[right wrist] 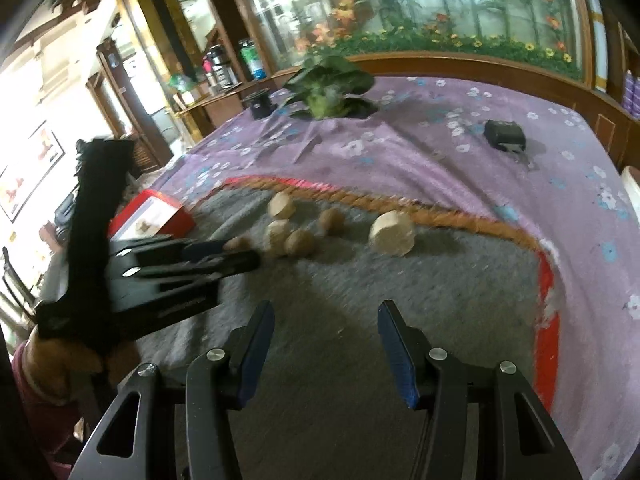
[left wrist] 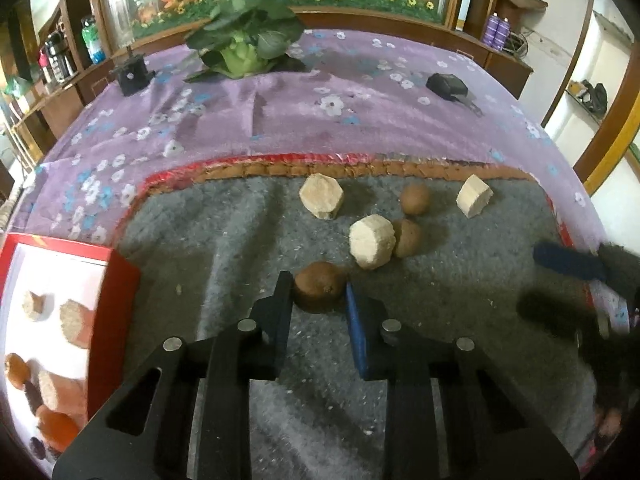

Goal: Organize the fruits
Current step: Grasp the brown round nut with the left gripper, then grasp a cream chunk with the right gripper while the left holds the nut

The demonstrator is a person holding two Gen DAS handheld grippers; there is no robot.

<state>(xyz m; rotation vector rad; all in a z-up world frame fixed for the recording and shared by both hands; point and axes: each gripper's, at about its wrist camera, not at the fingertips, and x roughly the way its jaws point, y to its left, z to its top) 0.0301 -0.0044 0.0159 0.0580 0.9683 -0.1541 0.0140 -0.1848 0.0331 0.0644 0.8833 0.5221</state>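
A brown kiwi (left wrist: pixel 319 291) lies on the grey mat (left wrist: pixel 224 240) between the fingers of my left gripper (left wrist: pixel 318 286), whose jaws stand on either side of it, closed on it. Two more kiwis (left wrist: pixel 415 198) (left wrist: pixel 408 237) and three pale hexagonal blocks (left wrist: pixel 321 195) (left wrist: pixel 372 241) (left wrist: pixel 474 195) lie farther on. A red-rimmed white tray (left wrist: pixel 116 300) at the left holds blocks and orange fruit. My right gripper (right wrist: pixel 326 320) is open and empty above the mat. In the right wrist view the left gripper (right wrist: pixel 240 254) reaches the kiwi (right wrist: pixel 236 244).
A purple flowered cloth (left wrist: pixel 320 92) covers the table. A leafy green plant (left wrist: pixel 244 40) stands at the back, a black device (left wrist: pixel 131 74) at back left, a black case (left wrist: pixel 446 85) at back right. Wooden cabinets ring the table.
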